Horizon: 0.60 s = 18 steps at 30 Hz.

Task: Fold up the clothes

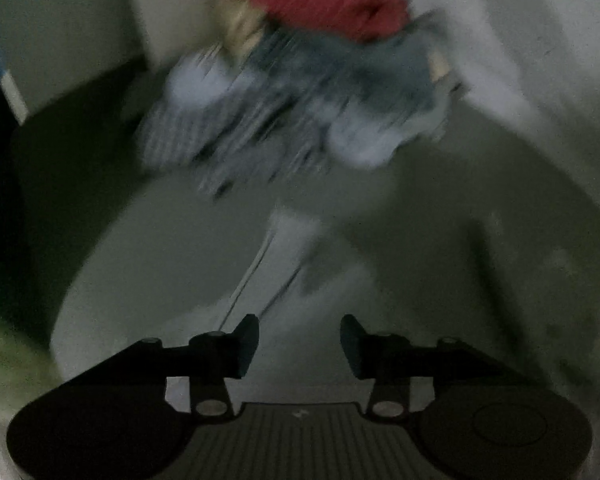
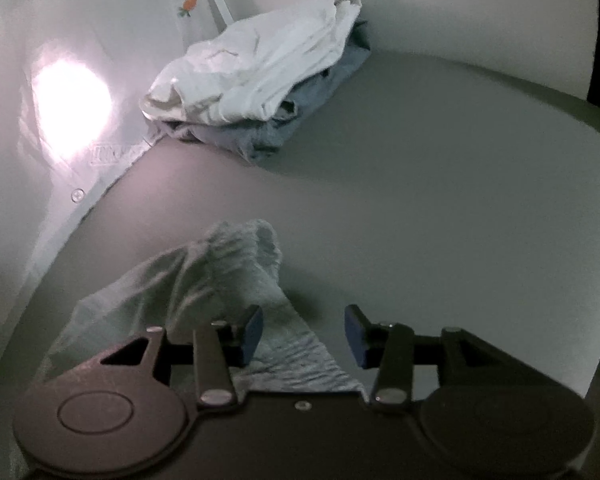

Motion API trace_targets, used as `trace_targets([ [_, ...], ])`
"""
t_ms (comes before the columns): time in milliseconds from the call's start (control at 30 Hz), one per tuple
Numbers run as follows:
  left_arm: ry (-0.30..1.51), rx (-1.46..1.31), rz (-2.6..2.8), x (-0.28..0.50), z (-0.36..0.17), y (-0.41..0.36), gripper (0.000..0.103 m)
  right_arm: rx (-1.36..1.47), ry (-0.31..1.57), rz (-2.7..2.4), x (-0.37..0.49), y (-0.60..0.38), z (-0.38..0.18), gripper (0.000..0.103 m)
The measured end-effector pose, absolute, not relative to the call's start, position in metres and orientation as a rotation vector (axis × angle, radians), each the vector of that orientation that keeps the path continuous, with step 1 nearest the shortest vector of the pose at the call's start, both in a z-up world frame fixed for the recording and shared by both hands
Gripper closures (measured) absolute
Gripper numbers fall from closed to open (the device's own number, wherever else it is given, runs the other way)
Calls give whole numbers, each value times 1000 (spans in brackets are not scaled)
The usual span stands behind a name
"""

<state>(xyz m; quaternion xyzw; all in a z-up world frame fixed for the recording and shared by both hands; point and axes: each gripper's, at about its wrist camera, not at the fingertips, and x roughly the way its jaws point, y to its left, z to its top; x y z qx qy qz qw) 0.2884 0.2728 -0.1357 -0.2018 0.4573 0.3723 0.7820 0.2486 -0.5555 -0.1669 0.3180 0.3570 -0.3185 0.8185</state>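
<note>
Now both the left gripper (image 1: 299, 346) and right gripper (image 2: 304, 336) stand spread, empty; the right should pinch the crumpled grey ribbed cloth's (image 2: 220, 276) edge cleanly, against the grey counter (image 2: 440, 200).

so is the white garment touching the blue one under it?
Touching. The right wrist view shows the white garment draped directly on the blue garment, no gap between them, stacked on the table.

The right gripper (image 2: 304, 334) hangs with jaws apart over a crumpled pale grey ribbed cloth (image 2: 204, 280) on the round grey table (image 2: 440, 200). Farther back, a rumpled white garment (image 2: 260, 68) tops a blue-grey folded garment (image 2: 260, 136).
</note>
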Motion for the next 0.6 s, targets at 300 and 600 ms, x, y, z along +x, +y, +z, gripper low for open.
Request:
trace_targets([
  [300,1078,-486,852,233,-172,248,51,654,911,-647,255,-562,-187,56],
  [600,1073,-483,792,212,-177,226,42,1251,764,-570,186,-577,-208,55],
])
